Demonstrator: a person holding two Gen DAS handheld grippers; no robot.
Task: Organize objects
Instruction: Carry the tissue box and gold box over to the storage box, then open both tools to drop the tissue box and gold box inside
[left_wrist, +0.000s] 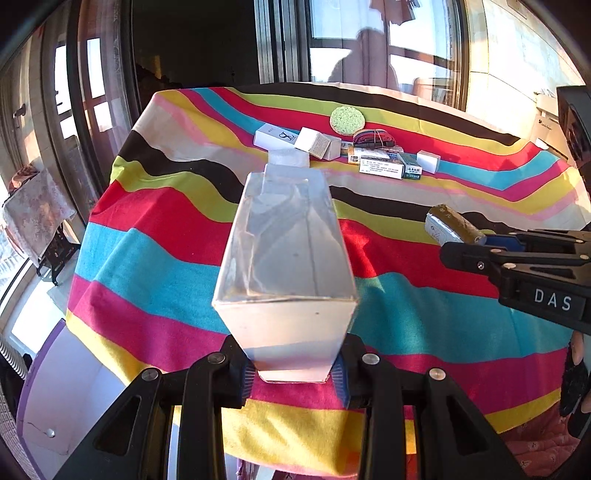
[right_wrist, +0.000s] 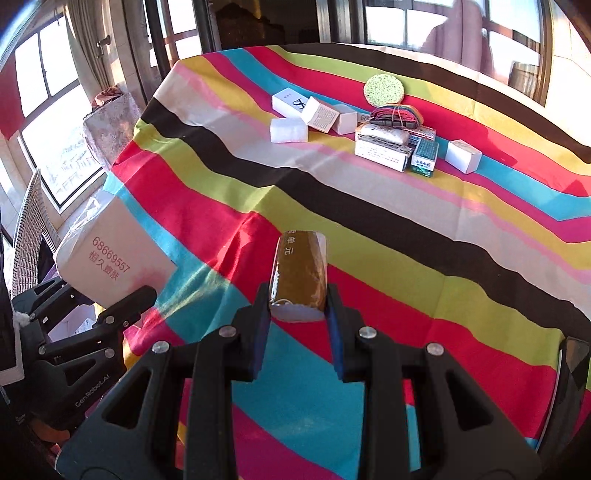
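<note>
The striped multicoloured tablecloth covered the whole tabletop, draped over its near and left edges, bands of red, blue, lime, black and yellow running across it. And there was the big one: a tall silver-white cardboard box wrapped in clear film, clamped at its near end by the left gripper, both blue pads pressed to its sides, the box carried above the cloth and pointing toward the far edge. From the right wrist view that same box sat off the tabletop's left edge, red printing on its side.

Next down, the right gripper was clenched on a small brown, gold-wrapped block with a white end, lifted over the near middle of the cloth.

Up by the far edge lay the cluster. A white flat box with a black logo lay leftmost, a white foam block just nearer than it, and a white printed carton leaning beside them. A long white medicine box with dark text lay right of these, a green-and-white small box touching its right end, and a bundle of coloured bands perched behind. A small white cube box stood apart at the right. A round pale-green sponge sat farthest back.
</note>
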